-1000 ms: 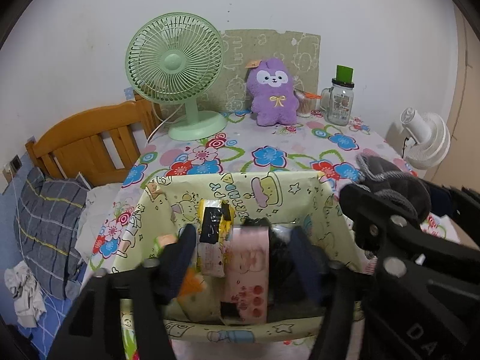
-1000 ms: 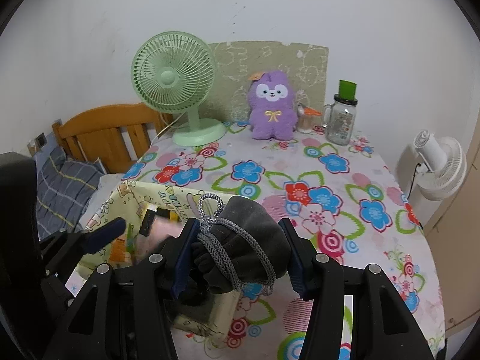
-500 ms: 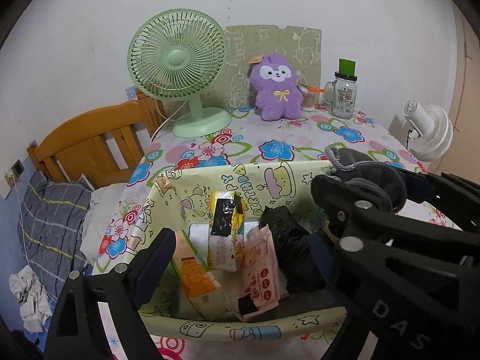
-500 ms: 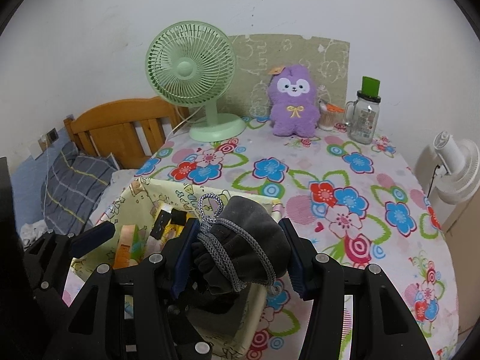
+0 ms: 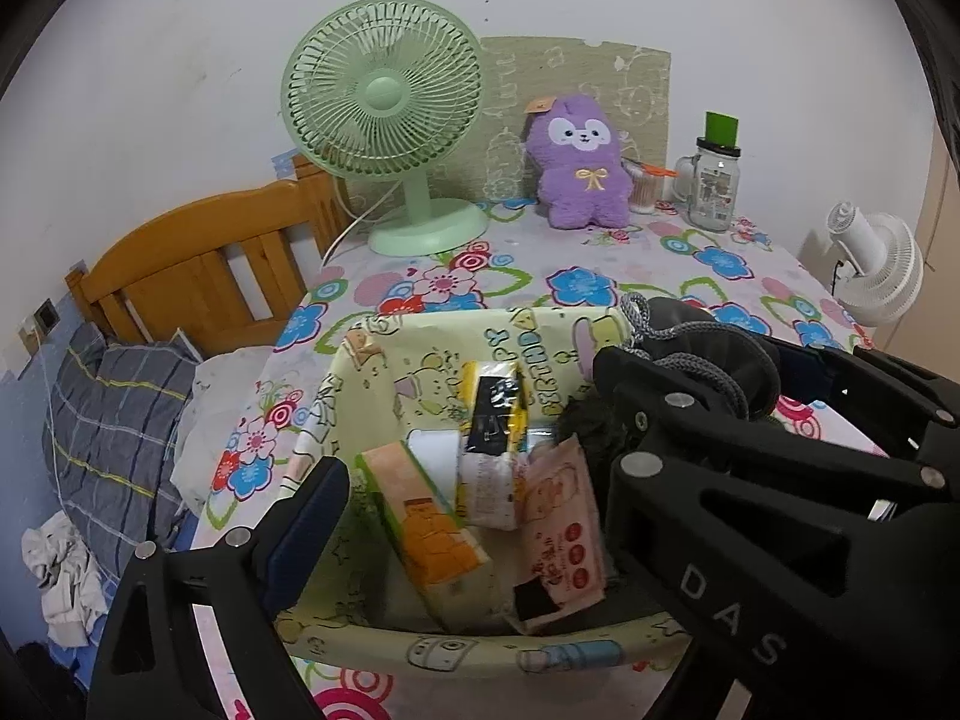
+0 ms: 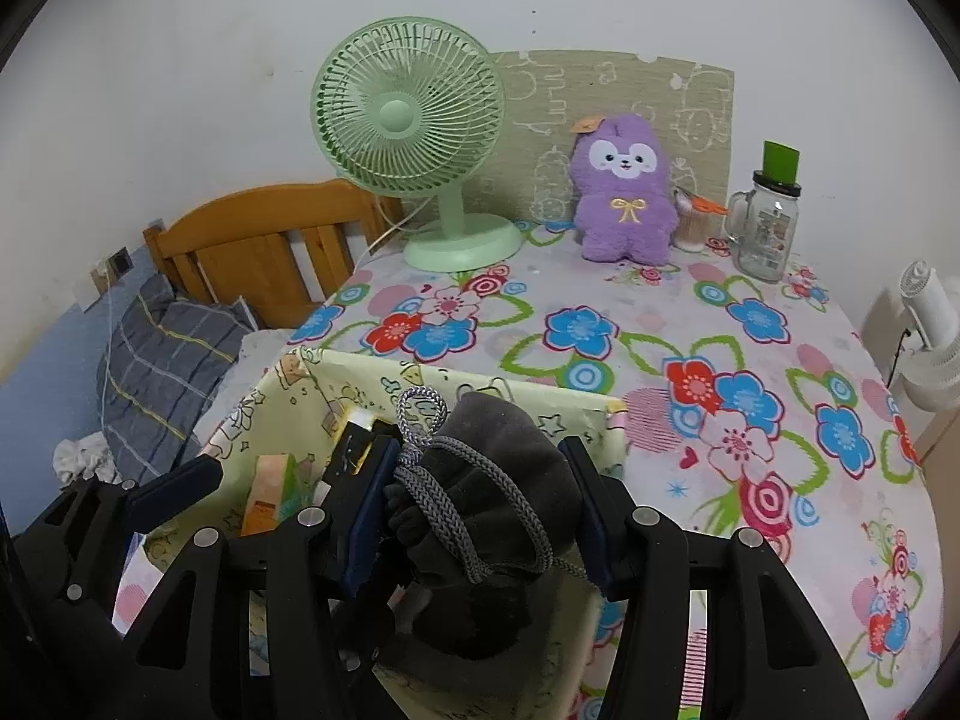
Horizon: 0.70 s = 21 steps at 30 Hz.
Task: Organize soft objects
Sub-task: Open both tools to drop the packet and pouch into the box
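A yellow cartoon-print fabric box [image 5: 444, 336] sits at the near edge of the flowered table. Inside lie a pink wipes pack [image 5: 561, 534], an orange tissue pack [image 5: 420, 516], a yellow-and-black pack [image 5: 492, 402] and a black bag [image 5: 585, 420]. My left gripper [image 5: 474, 498] hangs open over the box with nothing held; its right finger is hidden behind the other gripper. My right gripper [image 6: 480, 510] is shut on a grey drawstring pouch [image 6: 498, 468] above the box's right side. A purple plush [image 6: 624, 192] stands at the back of the table.
A green desk fan [image 6: 414, 138] and a glass jar with a green lid [image 6: 765, 228] stand along the wall. A white fan [image 5: 876, 270] is off the table's right edge. To the left are a wooden bed frame [image 5: 198, 264] and a plaid pillow [image 5: 114, 420].
My left gripper opened wide and let go of the pink wipes pack, which now lies in the box. The right gripper moved left and lower over the box with the pouch.
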Available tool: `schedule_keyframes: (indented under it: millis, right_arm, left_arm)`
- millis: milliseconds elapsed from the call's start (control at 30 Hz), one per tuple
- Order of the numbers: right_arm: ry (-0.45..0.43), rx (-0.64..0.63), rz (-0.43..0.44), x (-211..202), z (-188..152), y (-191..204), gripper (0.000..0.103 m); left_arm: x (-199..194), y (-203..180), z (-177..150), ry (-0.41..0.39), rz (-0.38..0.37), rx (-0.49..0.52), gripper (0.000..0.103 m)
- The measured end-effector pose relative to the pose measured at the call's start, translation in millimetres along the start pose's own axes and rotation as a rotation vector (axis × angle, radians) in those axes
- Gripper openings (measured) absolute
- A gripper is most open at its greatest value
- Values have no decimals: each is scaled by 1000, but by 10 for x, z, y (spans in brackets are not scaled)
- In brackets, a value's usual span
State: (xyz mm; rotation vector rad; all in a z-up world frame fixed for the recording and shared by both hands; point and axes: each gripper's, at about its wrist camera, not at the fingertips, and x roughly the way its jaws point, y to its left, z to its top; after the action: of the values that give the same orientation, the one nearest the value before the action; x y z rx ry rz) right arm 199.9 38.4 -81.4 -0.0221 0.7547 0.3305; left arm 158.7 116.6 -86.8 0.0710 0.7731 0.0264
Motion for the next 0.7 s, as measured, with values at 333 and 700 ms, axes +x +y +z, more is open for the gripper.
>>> schedule_keyframes:
  millis: [333,700]
  right_arm:
    - [37,-15,-15,116,-54,100,84]
    - [15,-32,-78,-133,-110,23,92]
  left_arm:
    - [49,76,-66,19,21,-3,97]
    - [-113,-10,-72,-13,-14,-15,100]
